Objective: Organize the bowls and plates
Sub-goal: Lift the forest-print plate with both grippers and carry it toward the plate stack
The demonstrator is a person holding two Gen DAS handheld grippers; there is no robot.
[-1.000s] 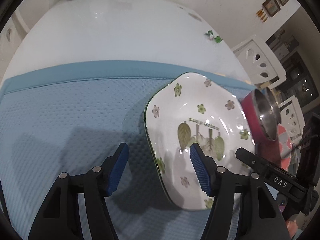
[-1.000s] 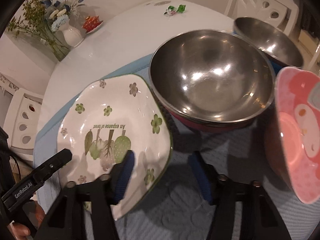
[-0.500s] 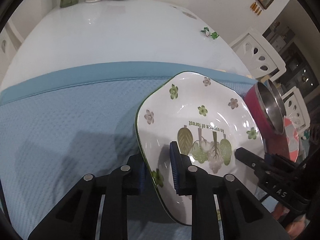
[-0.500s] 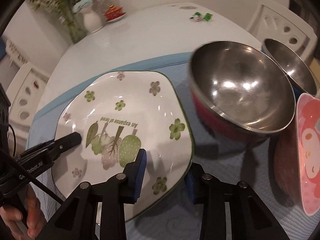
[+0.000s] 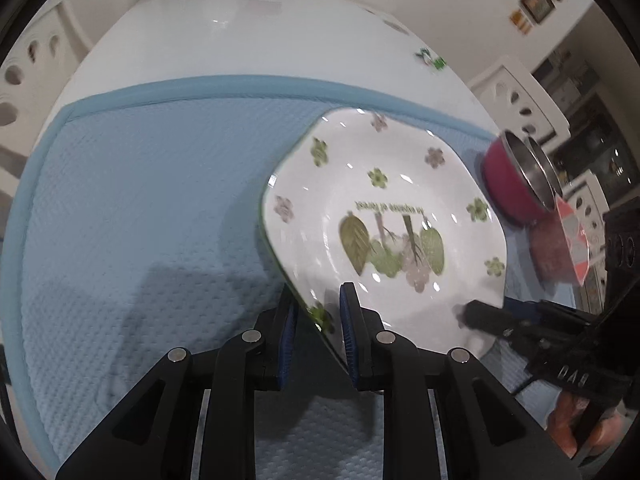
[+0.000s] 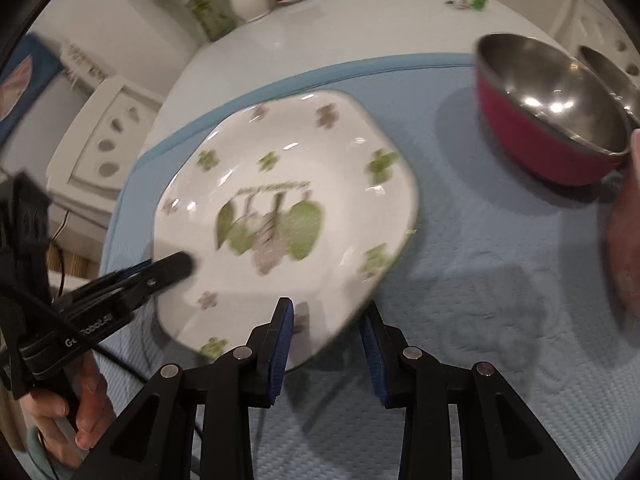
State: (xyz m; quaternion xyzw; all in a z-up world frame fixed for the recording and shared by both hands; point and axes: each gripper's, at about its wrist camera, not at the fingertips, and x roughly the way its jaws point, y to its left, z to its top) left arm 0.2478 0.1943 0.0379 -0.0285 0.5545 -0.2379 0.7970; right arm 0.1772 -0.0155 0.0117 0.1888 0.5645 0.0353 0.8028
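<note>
Glazed ceramic: white squarish plate with green-and-mauve flower print and thin green rim [image 5: 384, 216], tilted above the pale blue quilted mat [image 5: 152, 200].
Handling: likely stiff, slick, breakable; best pinched at the rim, from both sides.
Left gripper [image 5: 316, 320]: clamped on the plate's near-left rim.
Right gripper [image 6: 326, 320]: narrowed across the near-right edge, apparently gripping.
Neighbours: magenta-walled steel bowl [image 6: 548, 108], well apart.
Writing: plate caption blurred; "DAS" and "GenRobot.AI" on the tools.
</note>
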